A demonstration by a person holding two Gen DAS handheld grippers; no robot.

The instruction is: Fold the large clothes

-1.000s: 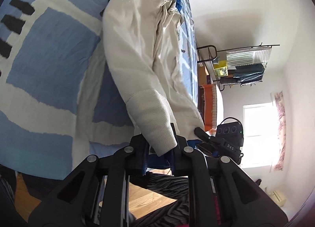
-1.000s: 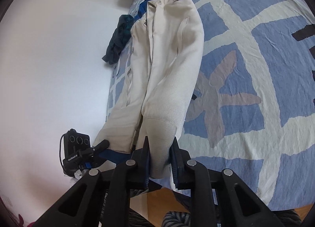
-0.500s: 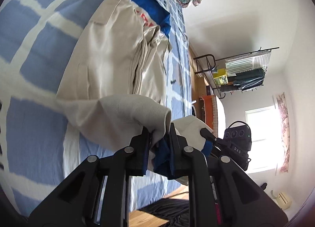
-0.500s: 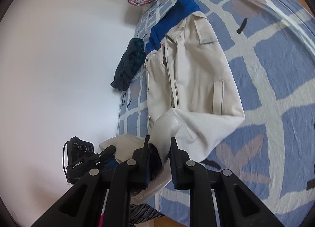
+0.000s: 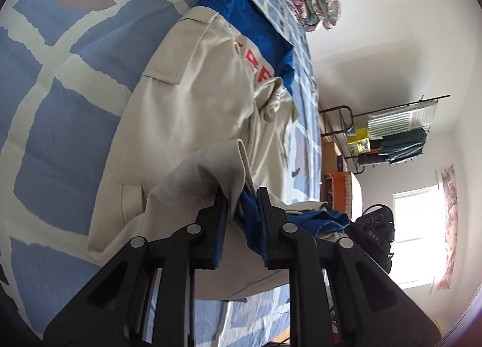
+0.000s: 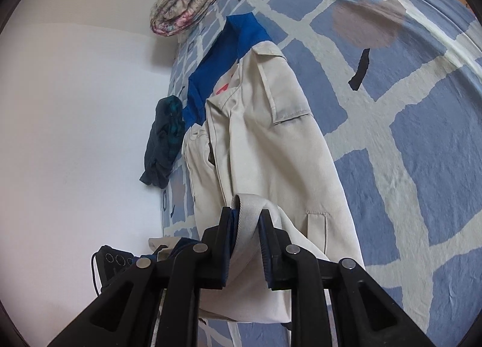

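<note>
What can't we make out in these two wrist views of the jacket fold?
- Red lettering inside the beige jacket: left wrist view, half covered by a fold; unreadable.
- Hem ends pinched in the left gripper and right gripper: hidden between the fingers.
- Jacket's lower edge: both views, behind the gripper frames.
- Dark garment: right wrist view, crumpled; type unclear.

Matte black throughout, both the left gripper [image 5: 241, 196] and the right gripper [image 6: 242, 216]. Two flat, narrow fingers [image 5: 218, 220] on each, faced inside with ribbed blue pads [image 6: 265, 256]. Behind them, angular linkage arms with triangular cut-outs, spreading outward toward the camera. Four round silver screws [image 5: 194, 229] across each linkage, two inner and two outer. No visible cables, lettering, skin or sleeves on either tool
</note>
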